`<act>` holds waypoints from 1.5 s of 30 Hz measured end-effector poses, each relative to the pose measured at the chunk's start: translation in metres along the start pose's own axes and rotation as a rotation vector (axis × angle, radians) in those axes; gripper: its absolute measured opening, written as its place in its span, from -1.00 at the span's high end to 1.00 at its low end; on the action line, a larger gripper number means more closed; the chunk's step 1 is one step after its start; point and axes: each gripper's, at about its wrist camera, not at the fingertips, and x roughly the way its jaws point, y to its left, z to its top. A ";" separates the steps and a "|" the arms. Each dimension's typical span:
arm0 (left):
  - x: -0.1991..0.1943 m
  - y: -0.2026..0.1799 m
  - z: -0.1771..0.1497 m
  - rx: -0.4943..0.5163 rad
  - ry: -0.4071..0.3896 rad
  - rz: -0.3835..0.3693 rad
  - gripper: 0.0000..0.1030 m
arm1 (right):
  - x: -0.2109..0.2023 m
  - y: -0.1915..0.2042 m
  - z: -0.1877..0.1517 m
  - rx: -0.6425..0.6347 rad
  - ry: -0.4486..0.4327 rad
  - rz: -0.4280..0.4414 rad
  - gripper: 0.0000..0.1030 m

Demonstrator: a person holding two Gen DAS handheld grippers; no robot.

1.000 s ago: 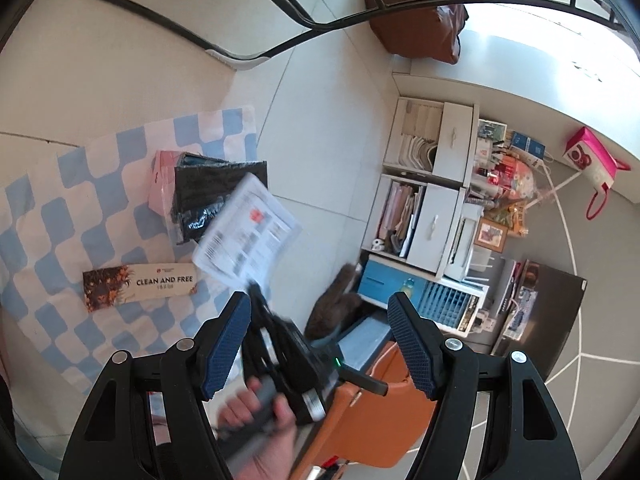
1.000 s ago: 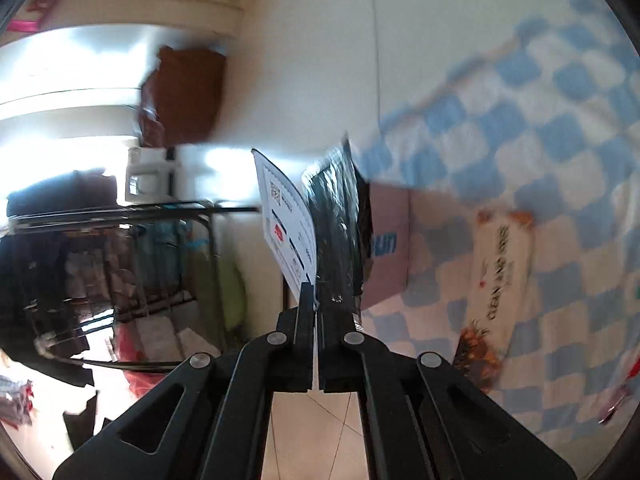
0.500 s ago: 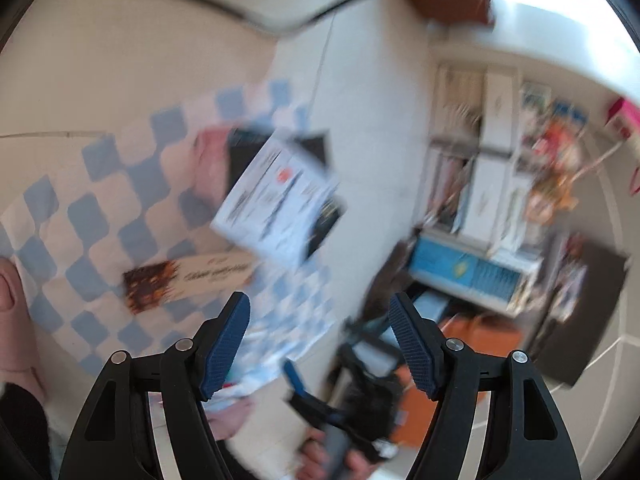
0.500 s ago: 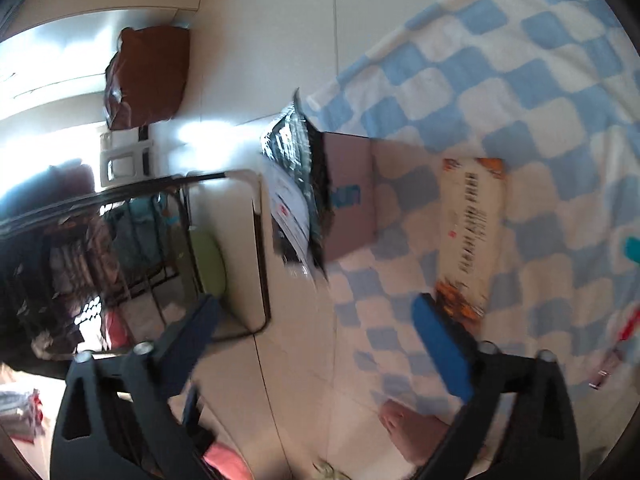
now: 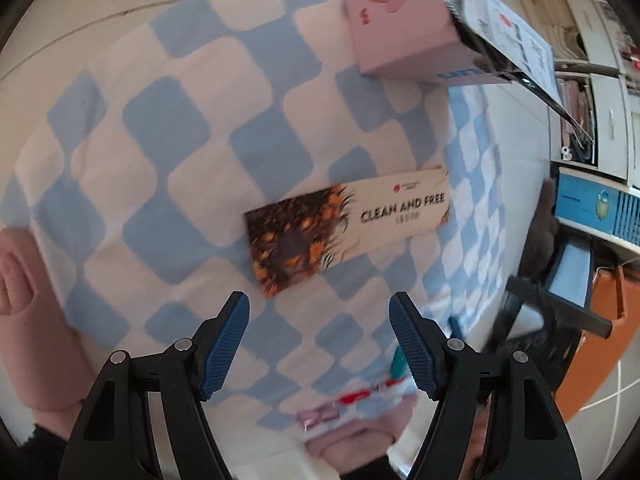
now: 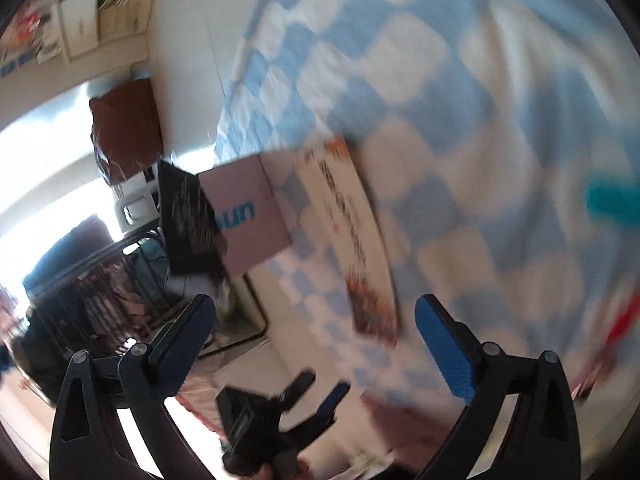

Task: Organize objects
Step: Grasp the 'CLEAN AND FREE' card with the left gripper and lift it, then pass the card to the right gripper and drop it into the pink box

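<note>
A long flat box [image 5: 348, 232] printed "CLEAN AND FREE" lies on the blue-and-white checked cloth [image 5: 160, 128]. My left gripper [image 5: 320, 344] hangs open just short of the box's dark end, with nothing between its fingers. At the cloth's far edge a pink box [image 5: 404, 28] carries a black shiny bag and a white leaflet [image 5: 516, 36]. In the right wrist view my right gripper [image 6: 316, 344] stands wide open and empty; the long box [image 6: 352, 236] lies between and ahead of its fingers, and the pink box [image 6: 248, 216] is further left. The picture there is blurred.
A teal object [image 5: 398, 360] and small red and pink packets [image 5: 348, 404] lie near the cloth's near edge. A person's toes [image 5: 24, 288] rest at the left. White shelves [image 5: 600, 100], a blue drawer [image 5: 588, 208], a brown bag [image 6: 124, 128] and a black metal rack [image 6: 120, 280] stand beyond the cloth.
My right gripper has opened and left the leaflet and black bag on the pink box. Both grippers have dropped toward the cloth, and the long box now lies close before them.
</note>
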 end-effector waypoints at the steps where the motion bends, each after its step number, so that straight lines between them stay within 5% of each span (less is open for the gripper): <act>1: 0.003 -0.005 -0.001 0.029 -0.019 0.008 -0.38 | 0.005 0.005 0.013 -0.030 0.008 -0.002 -0.94; 6: 0.044 -0.025 -0.004 0.178 -0.028 0.060 -0.38 | 0.048 0.026 0.068 -0.117 0.088 -0.113 -0.94; 13: 0.089 -0.021 0.000 0.128 0.013 0.078 -0.38 | 0.102 0.041 0.098 -0.251 0.176 -0.267 -0.99; 23: 0.116 -0.020 -0.001 0.150 0.055 0.132 -0.51 | 0.128 0.044 0.088 -0.408 0.331 -0.146 -0.94; 26: 0.120 -0.024 0.000 0.174 0.064 0.144 -0.53 | 0.143 0.043 0.077 -0.425 0.398 -0.129 -0.66; 31: 0.126 -0.028 0.000 0.205 0.082 0.151 -0.53 | 0.166 0.047 0.043 -0.533 0.489 -0.221 0.80; 34: 0.121 -0.027 0.002 0.210 0.091 0.209 -0.53 | 0.163 0.051 0.027 -0.563 0.493 -0.227 0.93; 39: 0.094 -0.023 -0.002 0.178 0.084 0.177 -0.53 | 0.117 0.065 0.017 -0.558 0.382 -0.201 0.94; 45: 0.041 -0.009 -0.020 0.037 0.116 0.152 -0.53 | 0.037 0.133 -0.006 -0.638 0.353 -0.140 0.94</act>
